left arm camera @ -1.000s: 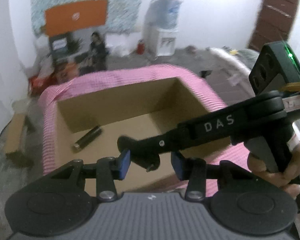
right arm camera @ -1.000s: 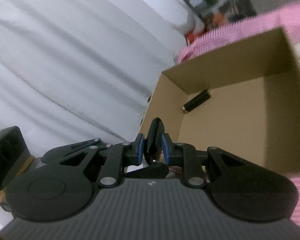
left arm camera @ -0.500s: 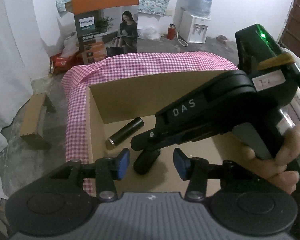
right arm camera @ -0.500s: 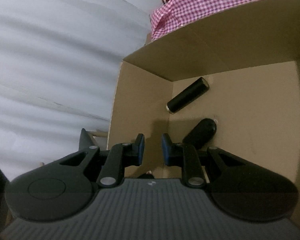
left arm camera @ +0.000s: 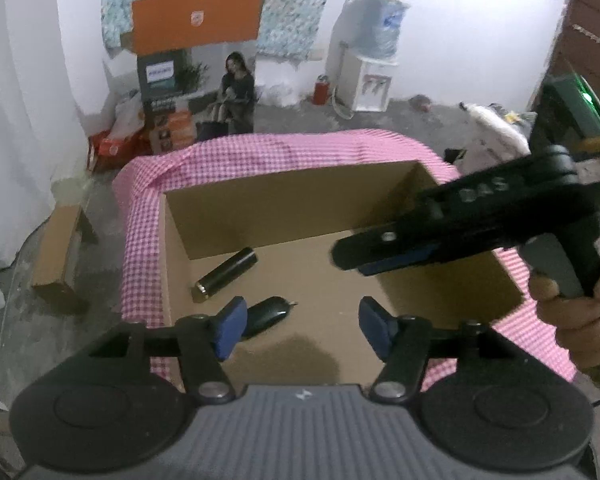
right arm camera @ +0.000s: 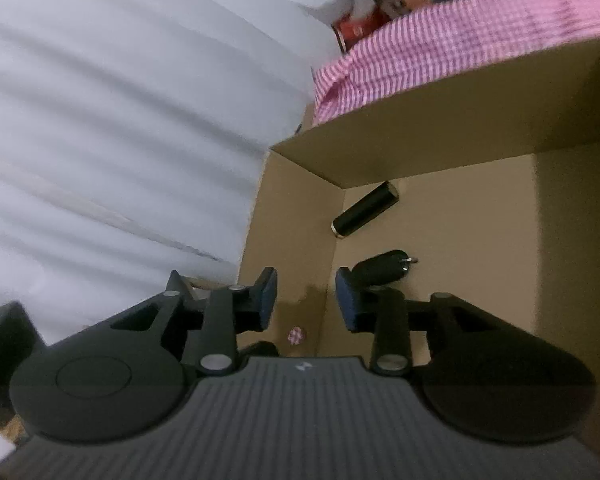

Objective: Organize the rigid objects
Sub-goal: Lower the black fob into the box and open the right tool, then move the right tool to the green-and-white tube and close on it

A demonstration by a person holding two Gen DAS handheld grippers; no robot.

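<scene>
Fingers of the left gripper (left arm camera: 299,328) and right gripper (right arm camera: 306,300) stand apart, having just opened, nothing between them. Beyond them, in the cardboard box (left arm camera: 292,200), a black key fob (left arm camera: 270,312) lies near a dark tube (left arm camera: 228,274), possibly a lipstick.
</scene>
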